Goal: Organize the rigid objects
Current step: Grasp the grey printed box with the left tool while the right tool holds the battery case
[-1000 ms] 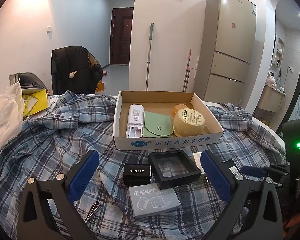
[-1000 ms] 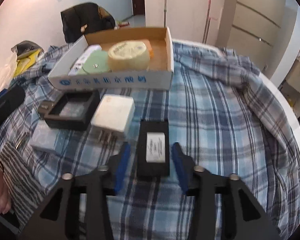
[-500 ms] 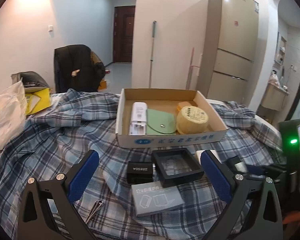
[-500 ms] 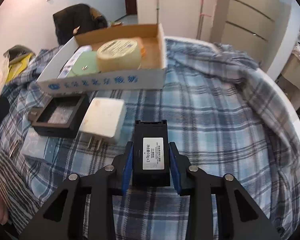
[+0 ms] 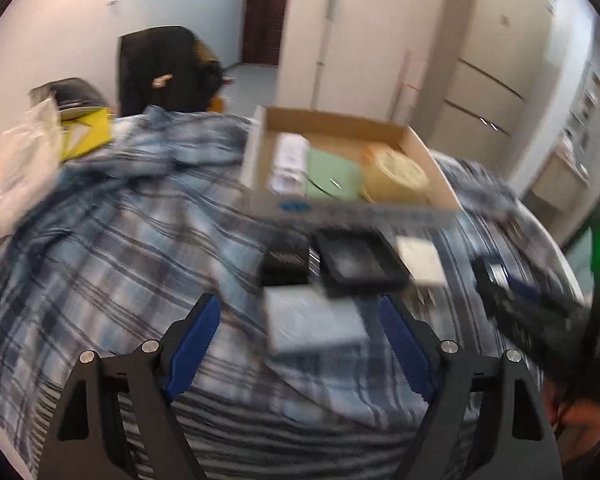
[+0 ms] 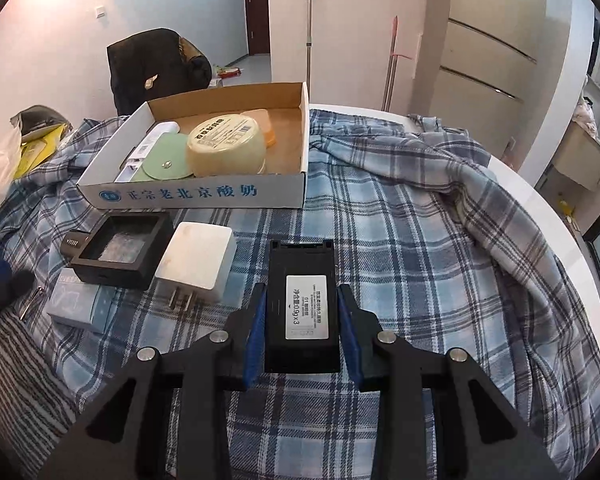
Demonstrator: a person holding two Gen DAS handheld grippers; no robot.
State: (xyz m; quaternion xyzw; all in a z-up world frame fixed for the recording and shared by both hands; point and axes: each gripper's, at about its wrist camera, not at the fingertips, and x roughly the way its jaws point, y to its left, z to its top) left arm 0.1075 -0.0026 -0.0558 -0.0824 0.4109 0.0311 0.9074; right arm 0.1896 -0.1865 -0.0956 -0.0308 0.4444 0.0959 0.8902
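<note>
Right fingers clamp the black box; left fingers narrowing over the grey one

Leftmost, the left gripper [image 5: 300, 334] hangs over the plaid cloth [image 6: 400, 220] on the table, its blue fingers [image 5: 194, 340] closing but not yet touching anything; the grey box [image 5: 312, 320] lies between them. Beyond it: a small black box [image 6: 73, 245], a black frame case [image 6: 120, 250], a white plug adapter [image 6: 198, 260], all side by side on the cloth. Behind them sits the cardboard tray [image 6: 196, 194], holding a white tube, a green pouch [image 6: 166, 160] and a yellow round tub [image 6: 226, 144]. Rightmost, the right gripper [image 6: 301, 336] has its fingers pressed on both sides of the black labelled box [image 6: 302, 292], label up, well short of the tray.
</note>
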